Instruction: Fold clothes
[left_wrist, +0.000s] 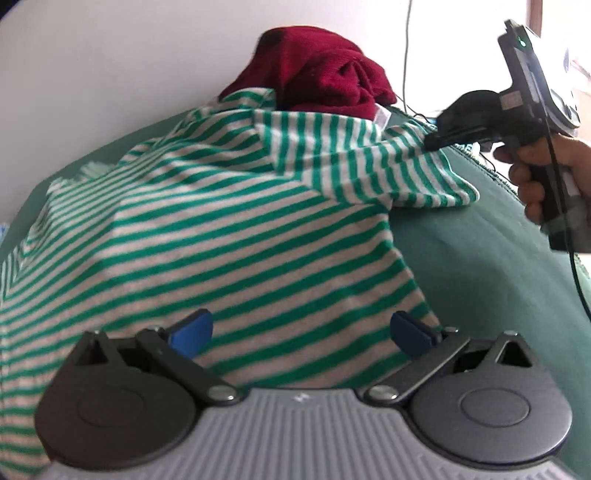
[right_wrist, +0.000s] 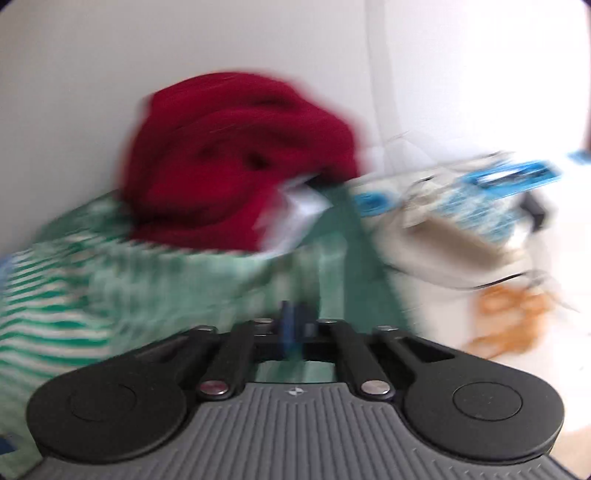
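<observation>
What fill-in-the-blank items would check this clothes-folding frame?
1. The striped shirt has white and ____ stripes.
2. The garment piled behind the shirt is dark ____.
3. The left gripper hovers with its jaws ____.
4. The right gripper pinches the shirt's ____.

Missing: green; red; open; sleeve

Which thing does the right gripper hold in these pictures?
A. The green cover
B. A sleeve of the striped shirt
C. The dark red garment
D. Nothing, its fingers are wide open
B: in the left wrist view the right gripper is shut on a sleeve of the striped shirt, pulling it sideways, while the red garment lies untouched behind.
</observation>
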